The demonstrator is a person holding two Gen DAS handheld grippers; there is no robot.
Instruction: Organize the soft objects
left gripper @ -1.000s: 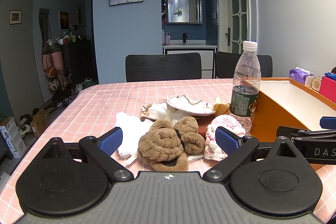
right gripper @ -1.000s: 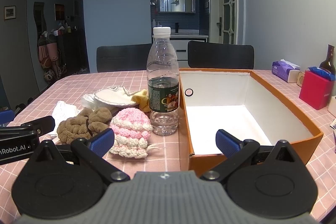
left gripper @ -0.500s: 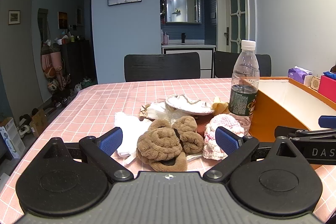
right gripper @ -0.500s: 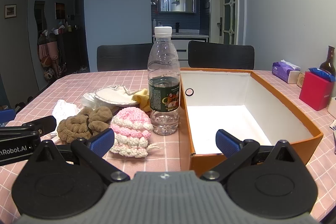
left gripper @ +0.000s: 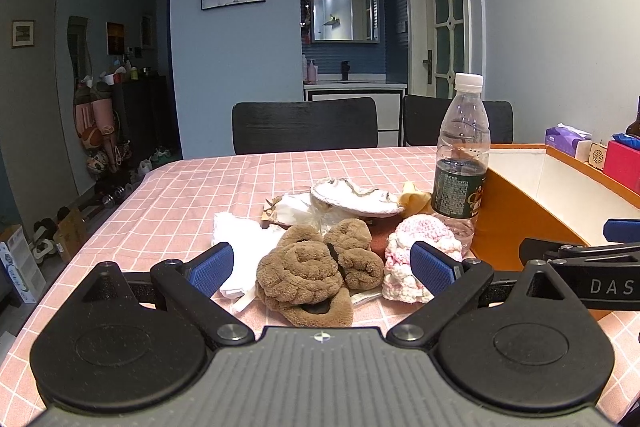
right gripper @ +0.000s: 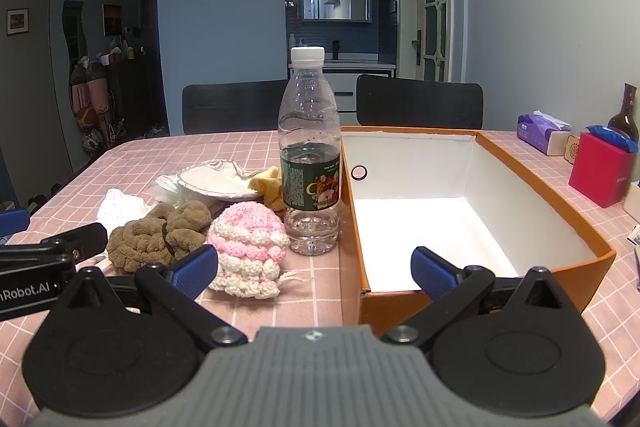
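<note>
Progress first, left wrist view: nothing sorted yet, as far as we can tell. Our left hand-held gripper (left gripper: 322,269) hangs low w/ blue pads spread apart, holding nothing, aimed at the brown plush curled slippers (left gripper: 318,273) on the pink checked counter (left gripper: 192,195). Just beside them lies the pink-and-white crocheted yarn hat (left gripper: 420,259); behind sit the white crumpled cloth (left gripper: 240,239), a white padded fabric piece (left gripper: 352,197) and a yellow rag (left gripper: 414,195). The clear plastic water bottle w/ green label (left gripper: 460,167) stands touching the orange cardboard box w/ white inside (left gripper: 516,223). Vs 1 s ago, this view sits barely shifted; pile looks a touch nearer.

Right wrist view: our right hand-held gripper (right gripper: 316,269) is likewise spread wide and empty, straddling the box's near-left corner. Box interior shows no items, so all soft things are left to move, we judge; the bottle probably stays out. Vs 1 s ago, almost no change here, pads equally apart.
</note>
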